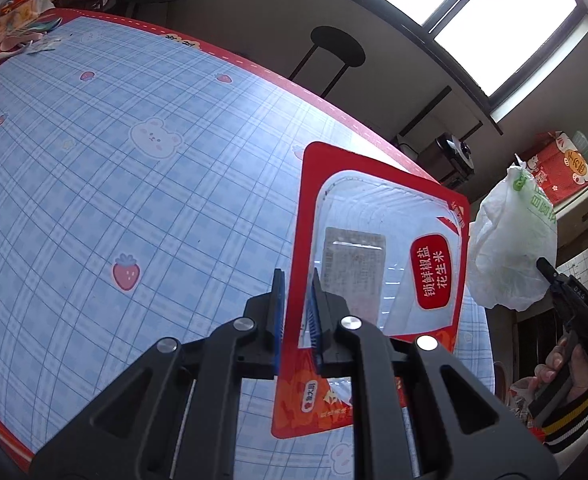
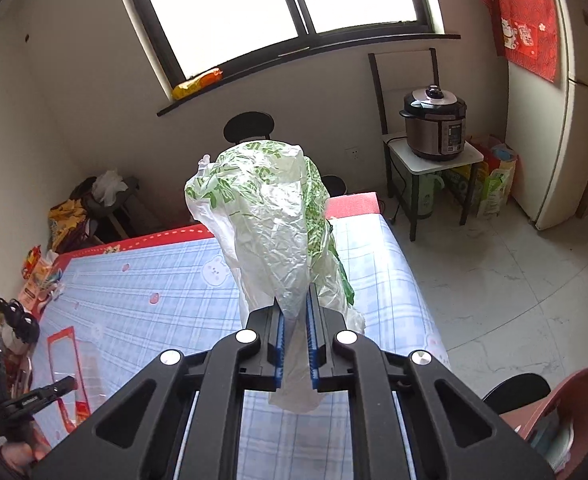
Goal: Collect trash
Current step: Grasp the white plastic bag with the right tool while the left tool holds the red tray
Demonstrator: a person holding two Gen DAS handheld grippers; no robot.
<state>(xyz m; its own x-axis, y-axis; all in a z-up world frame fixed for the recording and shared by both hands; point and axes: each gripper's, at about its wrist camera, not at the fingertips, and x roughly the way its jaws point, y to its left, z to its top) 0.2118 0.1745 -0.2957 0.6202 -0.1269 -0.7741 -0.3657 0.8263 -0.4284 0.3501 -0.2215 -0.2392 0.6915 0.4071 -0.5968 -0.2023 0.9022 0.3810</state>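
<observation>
My left gripper (image 1: 296, 276) is shut on the left edge of a red snack wrapper (image 1: 374, 216) with a clear window, held tilted just above the blue checked tablecloth (image 1: 94, 160). In the right wrist view the same wrapper (image 2: 64, 360) shows at the lower left beside the left gripper (image 2: 60, 388). A crumpled white plastic bag with green print (image 2: 270, 216) stands up from my right gripper (image 2: 294, 300), whose pads are shut on its lower part. From the left wrist view the bag (image 1: 510, 240) hangs past the table's right edge, with the right gripper (image 1: 546, 266) and a hand beneath it.
Snack packets and papers (image 1: 26, 28) crowd the table's far left corner. A black stool (image 1: 336, 46) stands behind the table under the window. A pressure cooker (image 2: 434, 124) sits on a small side table, a fridge (image 2: 550, 120) at the right. A reddish chair (image 2: 554, 400) is near right.
</observation>
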